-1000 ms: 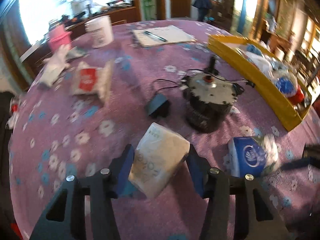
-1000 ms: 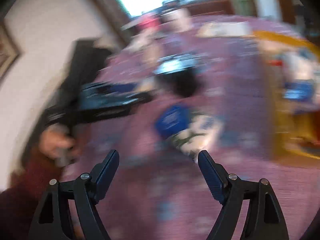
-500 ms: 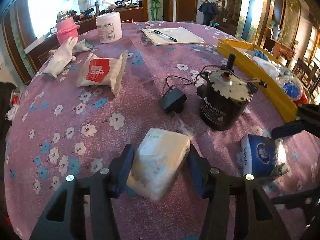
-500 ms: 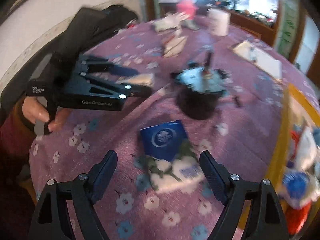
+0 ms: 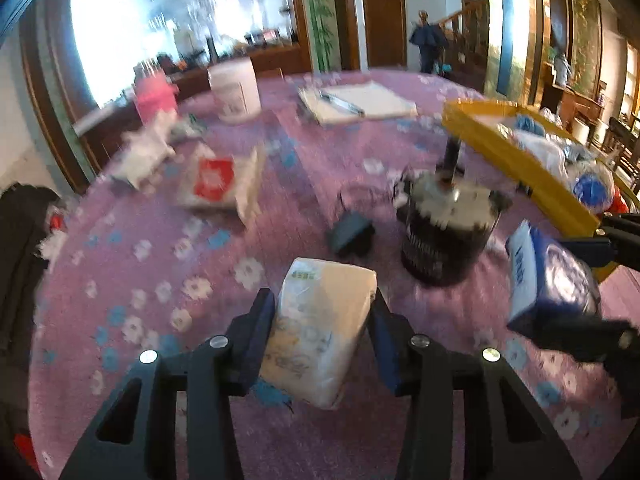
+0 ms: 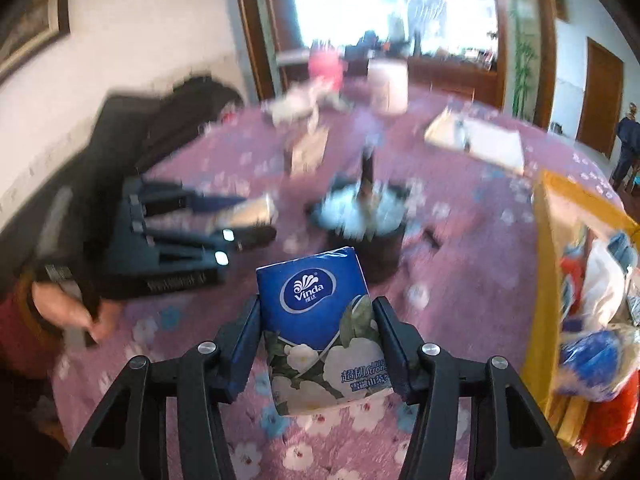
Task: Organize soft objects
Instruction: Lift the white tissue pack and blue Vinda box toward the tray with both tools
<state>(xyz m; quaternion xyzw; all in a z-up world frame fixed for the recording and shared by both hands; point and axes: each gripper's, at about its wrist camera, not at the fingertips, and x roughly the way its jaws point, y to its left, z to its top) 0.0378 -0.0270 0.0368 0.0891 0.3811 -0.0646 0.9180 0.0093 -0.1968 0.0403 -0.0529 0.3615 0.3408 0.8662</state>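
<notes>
A white tissue pack (image 5: 320, 332) stands between the blue pads of my left gripper (image 5: 320, 312); the jaws are closing and both pads press its sides. My right gripper (image 6: 318, 316) is closing on a blue Vinda tissue pack (image 6: 316, 320), which its pads squeeze and hold tilted above the purple flowered cloth. In the left wrist view that blue pack (image 5: 548, 280) hangs at the right, beside the yellow tray (image 5: 520, 168) that holds several soft packs. A hand (image 6: 60, 312) holds the left gripper in the right wrist view.
A black motor with a shaft (image 5: 444, 232) and its black adapter (image 5: 350, 234) sit mid-table. Further back lie a red-labelled white pack (image 5: 216, 180), a white glove (image 5: 144, 152), a pink cup (image 5: 154, 96), a white tub (image 5: 234, 88) and a notepad with pen (image 5: 360, 102).
My right gripper's jaws have come in from wide apart onto the blue pack, which has left the cloth. The left jaws have narrowed on the white pack.
</notes>
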